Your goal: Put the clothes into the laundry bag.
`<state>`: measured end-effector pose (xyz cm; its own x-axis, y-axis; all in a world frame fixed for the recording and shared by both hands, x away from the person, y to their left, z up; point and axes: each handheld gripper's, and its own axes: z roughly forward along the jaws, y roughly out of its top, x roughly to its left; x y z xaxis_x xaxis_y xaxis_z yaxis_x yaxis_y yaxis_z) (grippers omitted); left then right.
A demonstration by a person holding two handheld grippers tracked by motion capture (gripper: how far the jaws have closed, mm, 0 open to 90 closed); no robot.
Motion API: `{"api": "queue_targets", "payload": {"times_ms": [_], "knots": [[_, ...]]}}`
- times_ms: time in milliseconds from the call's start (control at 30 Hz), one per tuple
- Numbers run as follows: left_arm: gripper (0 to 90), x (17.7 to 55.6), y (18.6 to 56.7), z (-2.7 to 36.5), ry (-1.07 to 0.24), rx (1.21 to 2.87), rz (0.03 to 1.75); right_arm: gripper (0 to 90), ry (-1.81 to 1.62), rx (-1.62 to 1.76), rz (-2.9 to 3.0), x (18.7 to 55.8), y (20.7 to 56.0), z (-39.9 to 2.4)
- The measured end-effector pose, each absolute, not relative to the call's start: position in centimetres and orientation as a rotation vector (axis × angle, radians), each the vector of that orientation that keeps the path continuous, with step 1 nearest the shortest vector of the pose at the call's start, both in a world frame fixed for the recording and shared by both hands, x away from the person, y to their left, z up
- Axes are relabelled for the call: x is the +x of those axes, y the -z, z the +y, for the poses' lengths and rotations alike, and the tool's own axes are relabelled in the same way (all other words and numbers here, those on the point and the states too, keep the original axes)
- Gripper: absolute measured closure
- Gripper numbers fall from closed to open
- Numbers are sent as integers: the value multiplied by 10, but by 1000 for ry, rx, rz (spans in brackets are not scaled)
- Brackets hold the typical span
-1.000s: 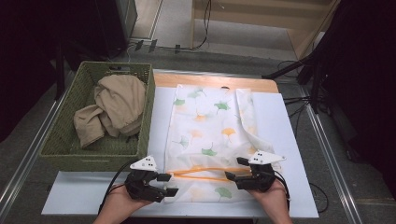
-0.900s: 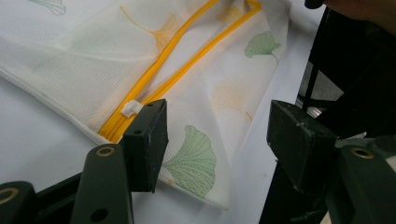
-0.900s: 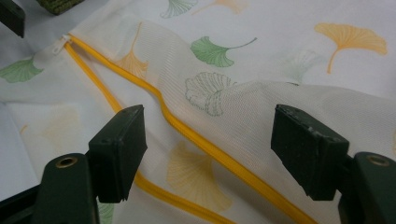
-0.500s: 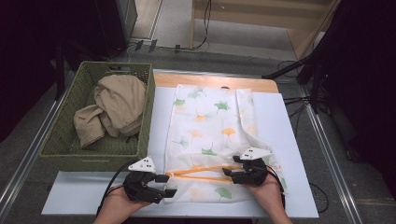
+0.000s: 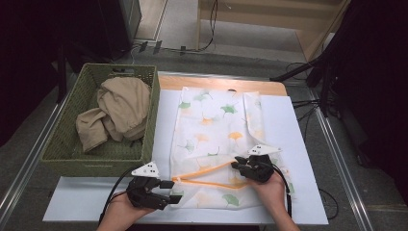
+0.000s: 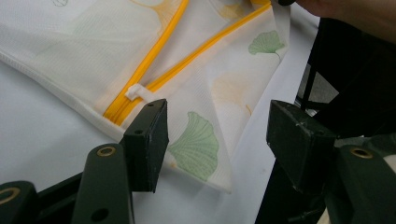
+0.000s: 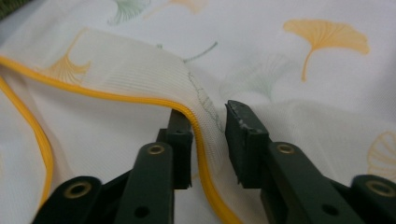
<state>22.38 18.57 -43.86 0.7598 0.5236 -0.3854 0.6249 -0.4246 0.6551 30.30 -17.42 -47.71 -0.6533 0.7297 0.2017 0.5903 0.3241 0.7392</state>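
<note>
Lying flat on the white table (image 5: 298, 144), just beside the green woven basket (image 5: 62, 144), a thin mesh laundry bag (image 5: 216, 125) is seen, printed with fan-shaped green and orange leaves. A bright orange zipper (image 5: 207, 175) runs along its near end and has been parted into a narrow, pointed opening. In the right gripper view, the upper zipper edge (image 7: 196, 135) is lifted into a soft ridge, and the jaws of the right gripper (image 5: 243, 167) have just been closing on it; the fine net fabric is between the two black pads, pinched or very nearly so (a small gap is still seen at one side). The left gripper (image 5: 173, 190) is held at the bag corner nearest the basket, with its blocky jaws spread apart, and the small white zipper pull (image 6: 136, 91) lies just beyond one fingertip. Crumpled beige cloth (image 5: 118, 110) is piled inside the basket.
</note>
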Motion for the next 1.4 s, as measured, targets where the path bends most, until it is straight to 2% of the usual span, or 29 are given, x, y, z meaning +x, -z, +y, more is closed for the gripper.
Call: {"api": "queue_targets", "payload": {"times_ms": [167,300,800,1033,1400], "knots": [[395,223,439,187,163,2106,862,838,-1286,1270,2385,311,472,-174],[395,221,439,189,158,2102,872,868,-1321,1280,2362,317,468,-171],[399,214,438,195,140,2093,897,872,-1444,1233,2266,331,427,-172],[389,213,419,195,140,2108,853,875,-1514,1119,2253,331,398,-172],[370,215,391,207,97,2135,852,879,-1545,1227,2293,332,418,-174]]}}
